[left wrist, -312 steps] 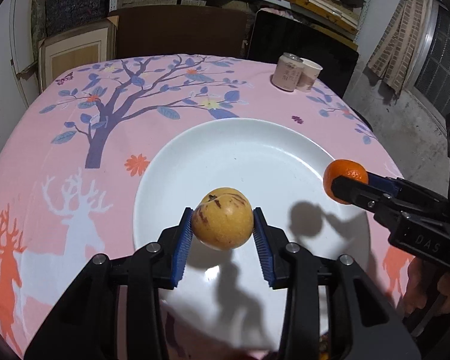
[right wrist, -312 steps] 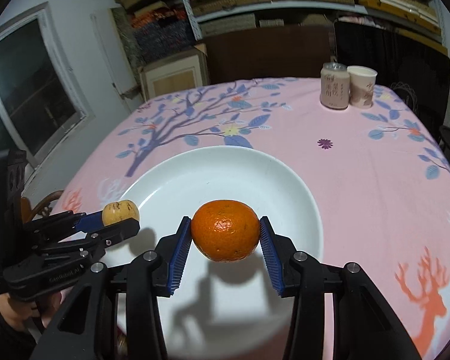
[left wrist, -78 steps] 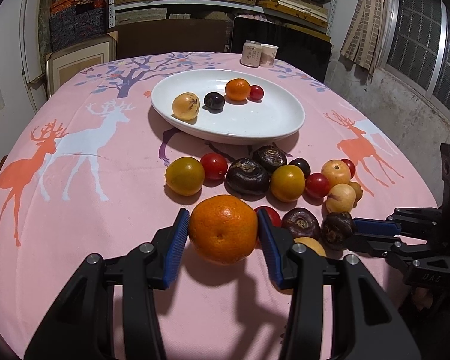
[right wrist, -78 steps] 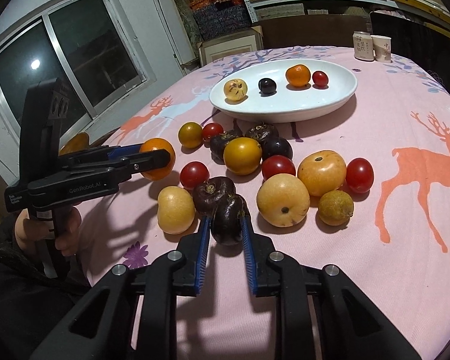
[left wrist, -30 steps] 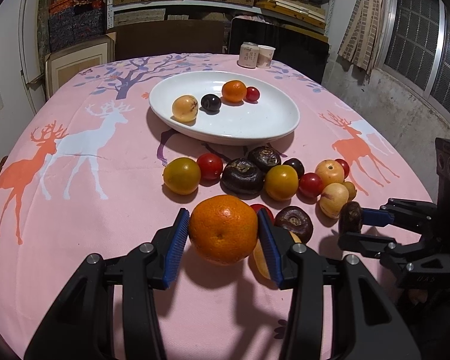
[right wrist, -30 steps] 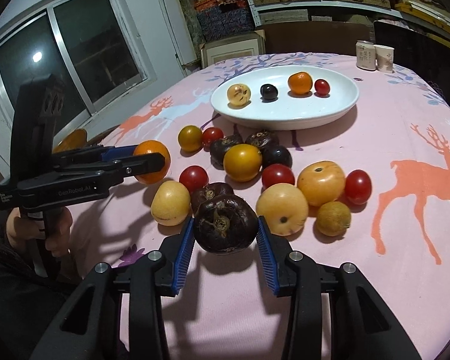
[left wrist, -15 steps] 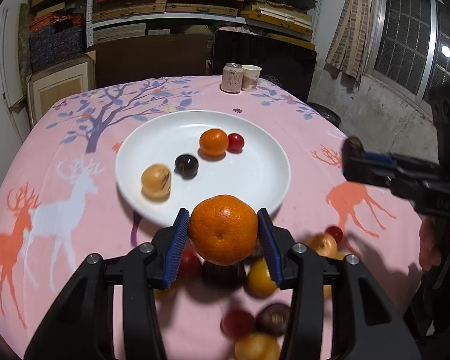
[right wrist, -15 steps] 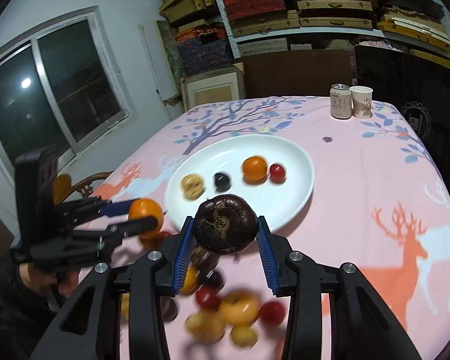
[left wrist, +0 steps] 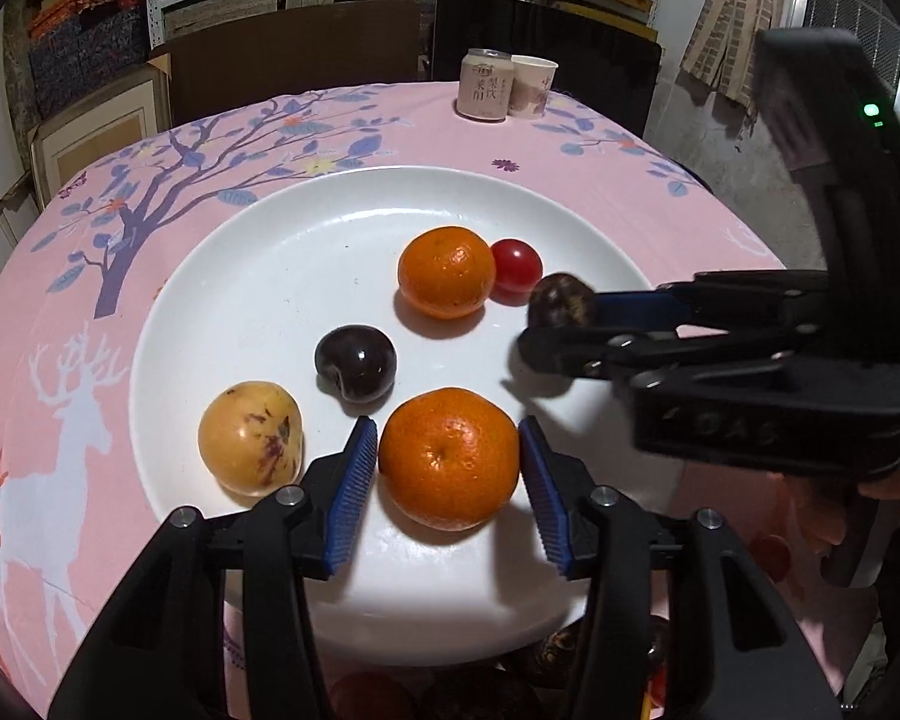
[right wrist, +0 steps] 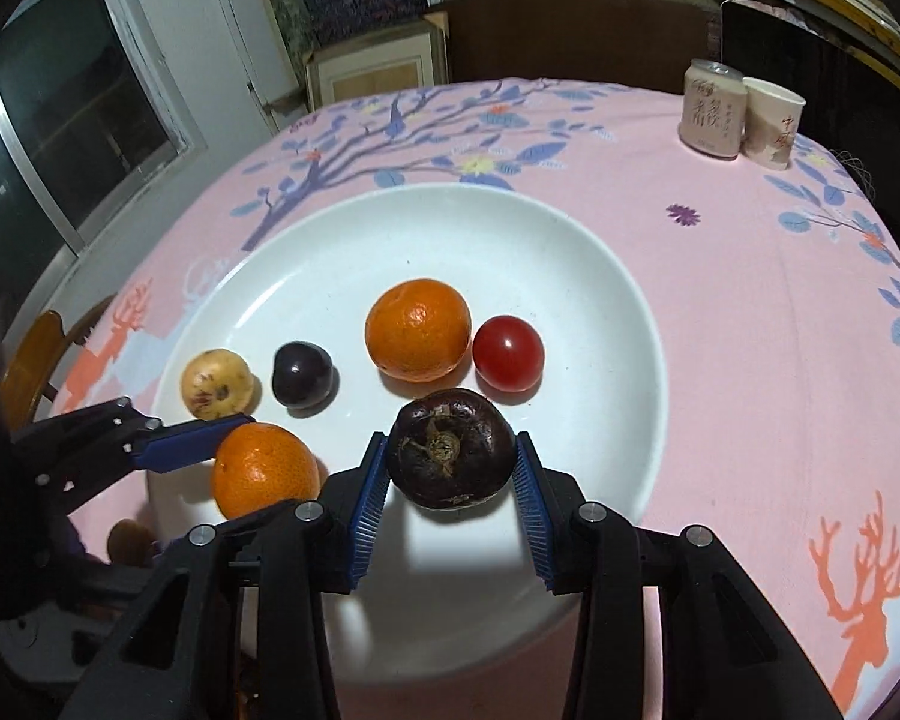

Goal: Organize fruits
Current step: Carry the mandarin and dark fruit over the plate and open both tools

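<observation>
White plate [left wrist: 258, 252] fills the middle of both views, carrying four fruits. Your left gripper [left wrist: 448, 468] is opening around the lower orange [left wrist: 449, 457], which sits low in the frame on the plate, its pads just parting from the peel. Your right gripper [right wrist: 449, 468] grasps the dark wrinkled fruit [right wrist: 450, 447], low centre, above the plate.

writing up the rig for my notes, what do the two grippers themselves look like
Both match: the left gripper and right gripper have black plastic bodies with silver screw heads, and two fingers lined with ribbed blue pads. The right gripper's side carries faint embossed lettering, and the upright block behind it has a lit green light. No cables or sleeves show clearly.
</observation>
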`<action>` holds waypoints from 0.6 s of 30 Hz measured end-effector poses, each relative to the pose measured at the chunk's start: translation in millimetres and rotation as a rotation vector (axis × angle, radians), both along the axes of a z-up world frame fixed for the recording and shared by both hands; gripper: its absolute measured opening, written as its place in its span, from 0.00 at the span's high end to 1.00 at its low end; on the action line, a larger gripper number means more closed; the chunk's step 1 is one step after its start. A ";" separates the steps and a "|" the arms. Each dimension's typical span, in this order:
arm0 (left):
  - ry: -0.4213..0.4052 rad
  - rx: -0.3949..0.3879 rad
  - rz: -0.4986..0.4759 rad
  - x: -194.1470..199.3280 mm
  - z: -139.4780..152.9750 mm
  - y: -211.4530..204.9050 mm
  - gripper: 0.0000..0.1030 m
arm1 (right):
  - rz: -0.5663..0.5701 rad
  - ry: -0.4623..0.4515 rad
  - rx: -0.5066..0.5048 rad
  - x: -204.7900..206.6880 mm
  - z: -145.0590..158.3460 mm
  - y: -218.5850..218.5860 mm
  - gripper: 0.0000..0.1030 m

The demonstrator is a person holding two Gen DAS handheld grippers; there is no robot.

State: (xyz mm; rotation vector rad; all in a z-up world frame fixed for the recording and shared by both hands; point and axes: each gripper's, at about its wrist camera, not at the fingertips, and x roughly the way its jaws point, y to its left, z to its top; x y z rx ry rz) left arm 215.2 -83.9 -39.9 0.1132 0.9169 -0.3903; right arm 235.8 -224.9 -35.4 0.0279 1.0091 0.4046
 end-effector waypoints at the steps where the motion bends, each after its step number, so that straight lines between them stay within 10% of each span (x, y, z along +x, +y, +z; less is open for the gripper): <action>1: -0.003 0.004 0.004 0.1 0.5 0.5 0.40 | -0.001 0.000 -0.010 1.2 -2.1 3.0 0.59; 18: -0.174 -0.022 -0.027 -106.3 55.8 37.4 0.21 | -0.066 -0.175 0.078 -97.0 59.7 -27.9 0.44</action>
